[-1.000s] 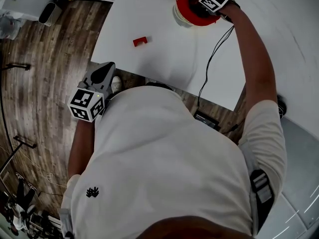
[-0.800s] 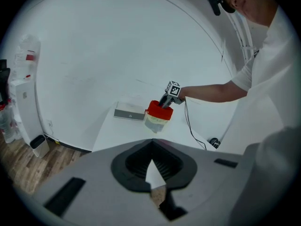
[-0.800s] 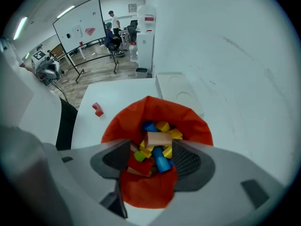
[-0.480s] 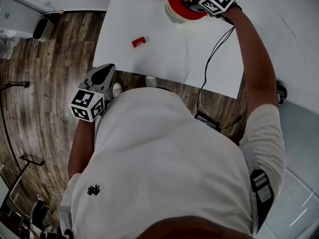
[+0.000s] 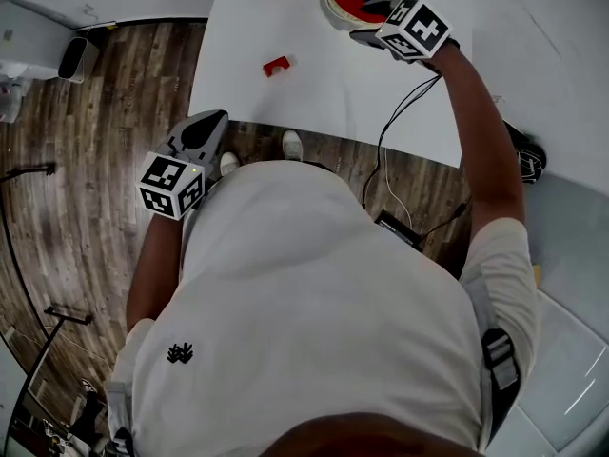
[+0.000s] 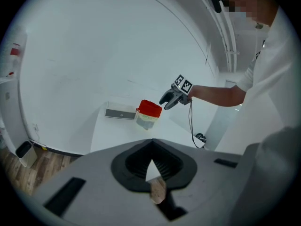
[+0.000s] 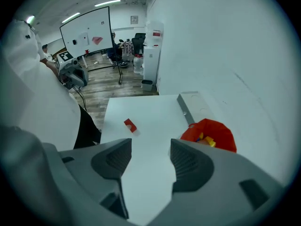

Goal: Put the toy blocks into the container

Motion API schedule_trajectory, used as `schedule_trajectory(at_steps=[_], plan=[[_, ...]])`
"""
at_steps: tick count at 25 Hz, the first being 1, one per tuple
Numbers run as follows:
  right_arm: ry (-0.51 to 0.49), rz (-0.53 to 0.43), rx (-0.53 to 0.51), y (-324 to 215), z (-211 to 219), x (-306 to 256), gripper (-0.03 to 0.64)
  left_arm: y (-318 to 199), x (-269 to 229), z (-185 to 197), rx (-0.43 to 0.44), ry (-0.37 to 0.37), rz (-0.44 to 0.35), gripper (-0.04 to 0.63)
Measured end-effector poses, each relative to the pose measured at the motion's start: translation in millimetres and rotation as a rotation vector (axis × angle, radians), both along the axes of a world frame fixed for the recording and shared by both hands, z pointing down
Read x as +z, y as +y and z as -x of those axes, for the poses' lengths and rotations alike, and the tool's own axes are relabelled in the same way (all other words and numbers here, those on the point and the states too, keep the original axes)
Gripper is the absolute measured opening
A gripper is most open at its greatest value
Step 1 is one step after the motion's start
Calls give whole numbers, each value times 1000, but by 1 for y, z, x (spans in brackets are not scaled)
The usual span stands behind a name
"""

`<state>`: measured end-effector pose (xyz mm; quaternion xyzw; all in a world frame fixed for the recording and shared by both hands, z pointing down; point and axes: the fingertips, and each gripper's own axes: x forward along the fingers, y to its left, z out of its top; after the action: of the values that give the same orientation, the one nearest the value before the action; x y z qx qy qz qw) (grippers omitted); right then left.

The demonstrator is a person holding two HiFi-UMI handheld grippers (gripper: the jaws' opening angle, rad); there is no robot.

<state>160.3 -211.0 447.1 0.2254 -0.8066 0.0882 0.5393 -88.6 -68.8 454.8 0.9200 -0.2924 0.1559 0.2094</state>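
Pulling back from the container (image 7: 225,136), my right gripper (image 5: 371,22) now hangs just beside its near side, where a second ago it was right over the opening. Its jaws stand apart and have just been closing a little, with nothing between them, so I judge the last drop is done. Yellow and blue blocks (image 7: 206,139) lie inside the container, which stands at the far edge of the tabletop (image 5: 314,103).

One red block (image 5: 277,65) is left out on the tabletop, well apart from the container and nearer the left edge than the right. It lies about where it lay a second ago, untouched. That is the piece the task still needs.

My left gripper (image 5: 211,124) is clenched on nothing and hangs over the floor, off the near left corner of the tabletop, much as before. The released right gripper looks free to cross toward that red block next, though the left one is nearer to it.
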Motion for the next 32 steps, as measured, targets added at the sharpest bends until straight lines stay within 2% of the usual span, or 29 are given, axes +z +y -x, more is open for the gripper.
schedule_trajectory(at_steps=[5, 11, 15, 19, 25, 32], plan=[[-18, 56, 4, 40, 41, 33, 262, 7, 2, 22, 16, -5, 6, 6], [-75, 117, 87, 67, 87, 86, 268, 15, 12, 44, 32, -16, 31, 6], [-116, 115, 190, 70, 104, 114, 275, 22, 15, 53, 51, -24, 36, 6], [-177, 119, 369, 57, 110, 136, 287, 23, 17, 63, 65, -26, 44, 6], [-255, 70, 554, 34, 115, 159, 313, 25, 22, 82, 65, -25, 65, 6], [-290, -30, 668, 19, 120, 176, 336, 19, 20, 101, 42, -22, 68, 6]])
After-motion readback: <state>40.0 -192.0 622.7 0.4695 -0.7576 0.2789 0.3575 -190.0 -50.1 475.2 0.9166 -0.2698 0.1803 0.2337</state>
